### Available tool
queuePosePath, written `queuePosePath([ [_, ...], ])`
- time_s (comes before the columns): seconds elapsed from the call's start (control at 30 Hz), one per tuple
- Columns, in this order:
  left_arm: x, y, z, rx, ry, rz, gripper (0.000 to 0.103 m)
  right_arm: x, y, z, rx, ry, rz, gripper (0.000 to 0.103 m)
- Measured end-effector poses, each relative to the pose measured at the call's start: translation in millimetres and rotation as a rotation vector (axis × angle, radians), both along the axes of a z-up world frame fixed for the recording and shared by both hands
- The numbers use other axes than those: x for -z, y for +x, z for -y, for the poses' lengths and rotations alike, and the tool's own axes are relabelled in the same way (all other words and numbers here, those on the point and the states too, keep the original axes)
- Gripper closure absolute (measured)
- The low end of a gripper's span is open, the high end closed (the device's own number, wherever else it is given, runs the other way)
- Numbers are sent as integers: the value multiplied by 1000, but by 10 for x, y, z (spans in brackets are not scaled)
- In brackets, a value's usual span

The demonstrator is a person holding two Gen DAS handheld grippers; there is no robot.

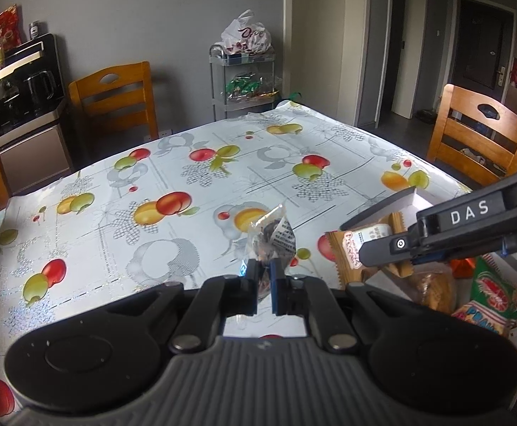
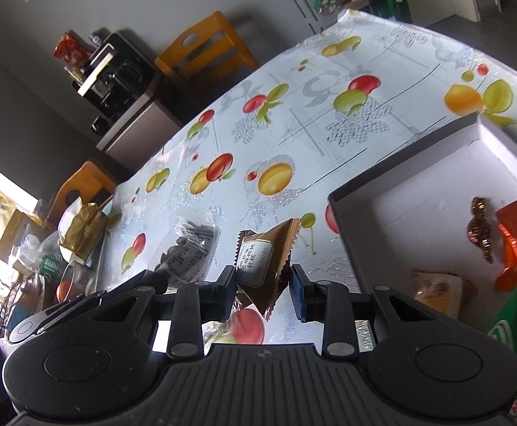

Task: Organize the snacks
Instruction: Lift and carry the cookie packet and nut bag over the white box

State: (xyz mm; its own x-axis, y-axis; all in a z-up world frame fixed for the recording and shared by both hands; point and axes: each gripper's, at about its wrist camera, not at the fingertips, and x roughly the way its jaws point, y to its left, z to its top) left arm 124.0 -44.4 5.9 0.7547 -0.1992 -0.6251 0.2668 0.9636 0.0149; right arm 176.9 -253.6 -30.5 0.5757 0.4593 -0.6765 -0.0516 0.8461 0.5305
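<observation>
Jaws of the left gripper (image 1: 265, 284) are pinched tight on a clear snack packet (image 1: 271, 237) with dark contents, held up above the fruit-print tablecloth (image 1: 173, 177). At the right of this view the right gripper (image 1: 375, 257) holds a brown packet (image 1: 347, 254) near the shallow box (image 1: 409, 202).

From the right wrist, narrowly parted jaws clamp that brown packet's lower edge, above the cloth just left of the box, where several snacks (image 2: 480, 229) lie.
</observation>
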Motion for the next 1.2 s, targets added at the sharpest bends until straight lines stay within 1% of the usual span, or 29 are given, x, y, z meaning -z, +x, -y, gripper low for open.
queuePosePath([
  [0.47, -95, -8, 467, 77, -8, 10, 102, -95, -161, 456, 79, -6, 32, 70],
  [0.87, -133, 23, 778, 130, -25, 10, 102, -159, -280, 733, 131, -19, 51, 70],
  [1.2, -59, 88, 1053, 174, -27, -26, 102, -118, -347, 1042, 182, -35, 60, 70],
])
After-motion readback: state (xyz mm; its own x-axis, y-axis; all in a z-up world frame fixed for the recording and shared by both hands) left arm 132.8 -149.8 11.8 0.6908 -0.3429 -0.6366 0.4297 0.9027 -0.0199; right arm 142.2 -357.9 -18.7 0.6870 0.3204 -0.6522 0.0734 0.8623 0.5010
